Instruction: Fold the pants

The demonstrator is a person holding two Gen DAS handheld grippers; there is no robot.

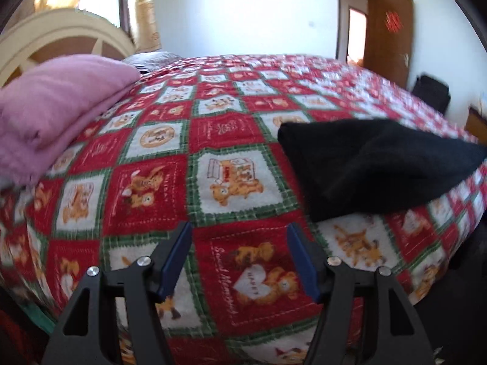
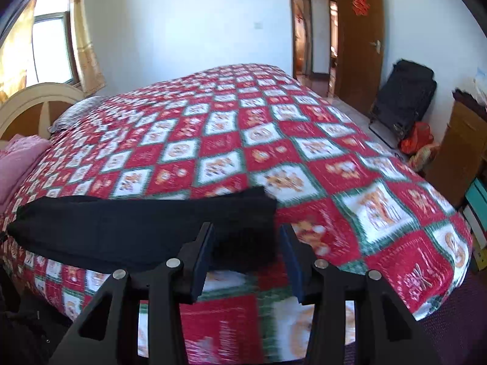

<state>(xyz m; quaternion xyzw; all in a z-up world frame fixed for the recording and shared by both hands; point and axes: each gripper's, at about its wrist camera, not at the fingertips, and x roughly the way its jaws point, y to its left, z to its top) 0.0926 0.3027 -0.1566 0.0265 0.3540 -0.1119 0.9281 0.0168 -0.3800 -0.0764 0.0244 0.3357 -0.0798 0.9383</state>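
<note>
Black pants (image 1: 365, 164) lie folded in a long strip on the red, white and green patchwork bedspread (image 1: 182, 140), near the bed's front edge. In the left wrist view they sit to the right of my left gripper (image 1: 239, 226), which is open over bare bedspread with nothing between its blue pads. In the right wrist view the pants (image 2: 137, 228) stretch leftward across the bedspread (image 2: 274, 140). Their right end shows in the gap of my right gripper (image 2: 247, 226), whose jaws stand apart and do not press on the cloth.
A folded pink blanket (image 1: 54, 100) lies at the left by the cream headboard (image 1: 61, 39). Right of the bed stand a black bag on a frame (image 2: 401, 97), a red bag (image 2: 417, 141), a wooden cabinet (image 2: 462, 152) and an open brown door (image 2: 359, 36).
</note>
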